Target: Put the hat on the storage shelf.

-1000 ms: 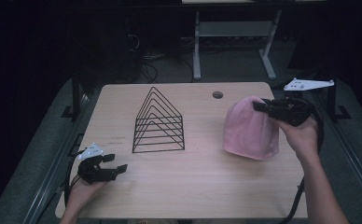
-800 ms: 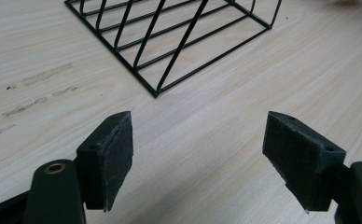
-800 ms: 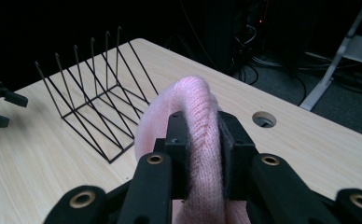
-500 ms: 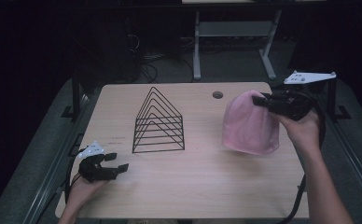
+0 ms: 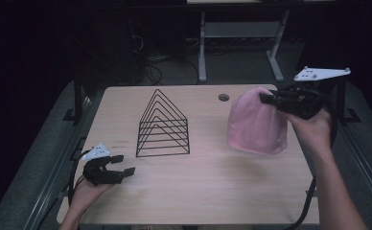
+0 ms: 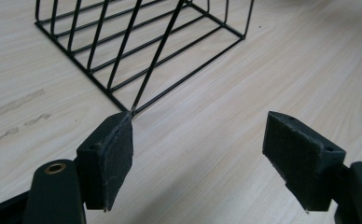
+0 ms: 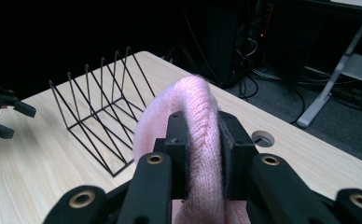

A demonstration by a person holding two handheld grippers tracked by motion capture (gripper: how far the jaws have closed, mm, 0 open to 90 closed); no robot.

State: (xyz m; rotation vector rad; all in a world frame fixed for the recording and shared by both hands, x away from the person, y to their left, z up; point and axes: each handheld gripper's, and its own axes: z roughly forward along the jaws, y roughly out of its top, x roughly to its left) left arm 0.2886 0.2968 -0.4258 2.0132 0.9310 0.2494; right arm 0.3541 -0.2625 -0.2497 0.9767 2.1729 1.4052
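Observation:
A pink knitted hat (image 5: 255, 125) hangs over the right side of the table, its lower edge near the tabletop. My right gripper (image 5: 265, 99) is shut on the hat's top fold; in the right gripper view the pink knit (image 7: 202, 140) is pinched between the two black jaws. A black wire rack (image 5: 163, 125) of triangular dividers stands left of the table's middle. My left gripper (image 5: 122, 164) rests low at the front left corner, open and holding nothing. In the left gripper view its pads (image 6: 109, 154) stand wide apart, facing the rack's near corner (image 6: 132, 111).
The light wooden table (image 5: 213, 187) has a round cable hole (image 5: 223, 97) near its far edge. Dark floor, cables and a white desk frame (image 5: 241, 33) lie beyond the table. A cable (image 5: 313, 191) trails down from my right gripper along the forearm.
My right gripper has risen a little with the pink hat, lifting the hat higher off the table. The left gripper has stayed at the front left corner.

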